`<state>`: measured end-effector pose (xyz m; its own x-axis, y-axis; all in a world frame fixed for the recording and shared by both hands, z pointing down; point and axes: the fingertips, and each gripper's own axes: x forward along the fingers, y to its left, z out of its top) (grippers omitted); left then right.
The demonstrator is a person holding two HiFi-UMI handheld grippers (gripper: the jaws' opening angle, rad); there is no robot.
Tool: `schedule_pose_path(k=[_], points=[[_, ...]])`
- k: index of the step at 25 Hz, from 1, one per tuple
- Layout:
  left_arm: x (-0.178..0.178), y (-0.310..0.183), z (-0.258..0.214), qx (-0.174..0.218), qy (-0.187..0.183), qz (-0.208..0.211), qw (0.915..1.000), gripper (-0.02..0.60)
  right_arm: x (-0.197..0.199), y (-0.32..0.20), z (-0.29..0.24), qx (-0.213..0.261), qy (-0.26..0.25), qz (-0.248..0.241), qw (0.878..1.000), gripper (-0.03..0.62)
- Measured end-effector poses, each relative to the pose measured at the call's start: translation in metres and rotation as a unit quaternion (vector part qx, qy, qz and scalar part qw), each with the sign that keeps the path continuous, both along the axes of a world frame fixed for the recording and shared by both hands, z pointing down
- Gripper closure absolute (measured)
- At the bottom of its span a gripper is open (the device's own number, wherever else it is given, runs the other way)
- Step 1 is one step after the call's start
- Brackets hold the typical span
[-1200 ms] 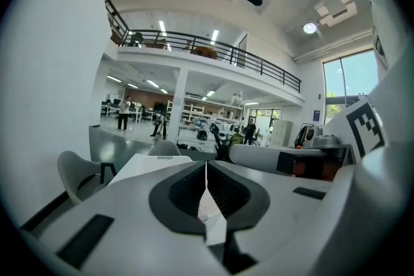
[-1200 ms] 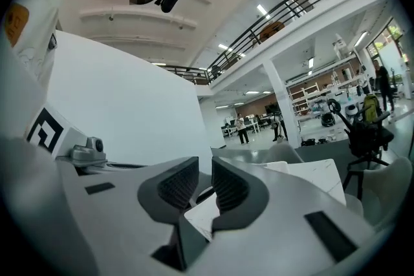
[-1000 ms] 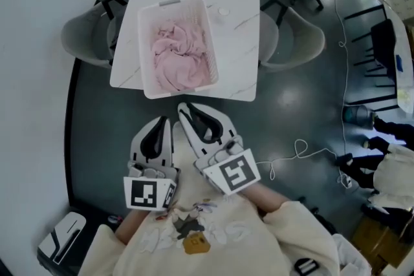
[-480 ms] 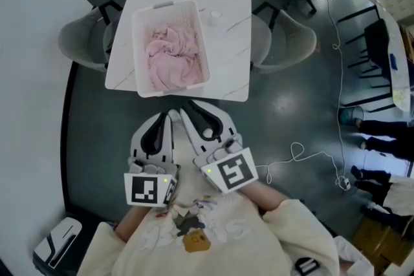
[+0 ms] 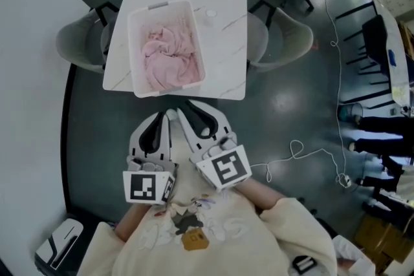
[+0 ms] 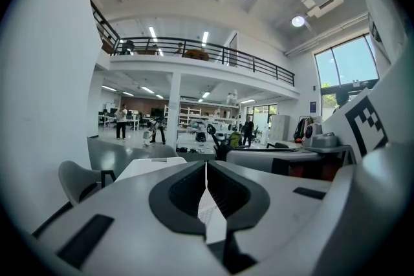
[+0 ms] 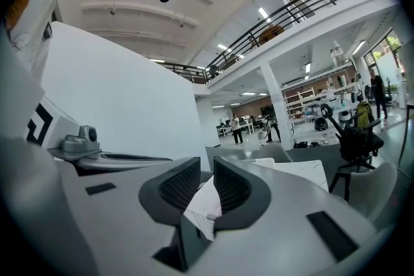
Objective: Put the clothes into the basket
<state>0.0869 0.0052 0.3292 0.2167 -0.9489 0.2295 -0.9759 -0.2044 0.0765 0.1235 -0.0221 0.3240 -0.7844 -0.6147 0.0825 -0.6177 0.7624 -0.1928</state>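
Evidently the loading step was complete: the clothes [image 5: 169, 61] lay bunched inside the basket [image 5: 132, 42], which stood on the left half of the table [image 5: 226, 42]. No garment showed on the bare table top. I judged that this explained the posture of both tools. The left gripper [image 5: 165, 116] and right gripper [image 5: 184, 106] were held low, close to my chest. They sat side by side and well apart from the table edge, with the jaws pointing toward the basket. By my reading, nothing was left to pick.

Left gripper view: jaws together, tips meeting in a thin line, nothing clamped.

Right gripper view: jaws a narrow gap apart, nothing between them. Only the table and basket mesh showed beyond the opening.

View comparison: only the head view showed the clothes and their place in the basket, plus the chairs [image 5: 77, 42] round the table. It did not show the right jaw gap clearly. The gripper views settled the jaw state and showed the hall beyond, with a balcony [image 6: 194, 48] and distant people [image 6: 121, 121]. They did not show the basket contents.
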Motion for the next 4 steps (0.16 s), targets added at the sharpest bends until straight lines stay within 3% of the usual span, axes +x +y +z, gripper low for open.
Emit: schedule_pose_path(k=[4], points=[[-0.0001,-0.0034,-0.0012,0.007,0.003,-0.001,1.0,0.566,0.0025,-0.0042,0.0013,0.001,0.001,0.005,1.0,0.548]])
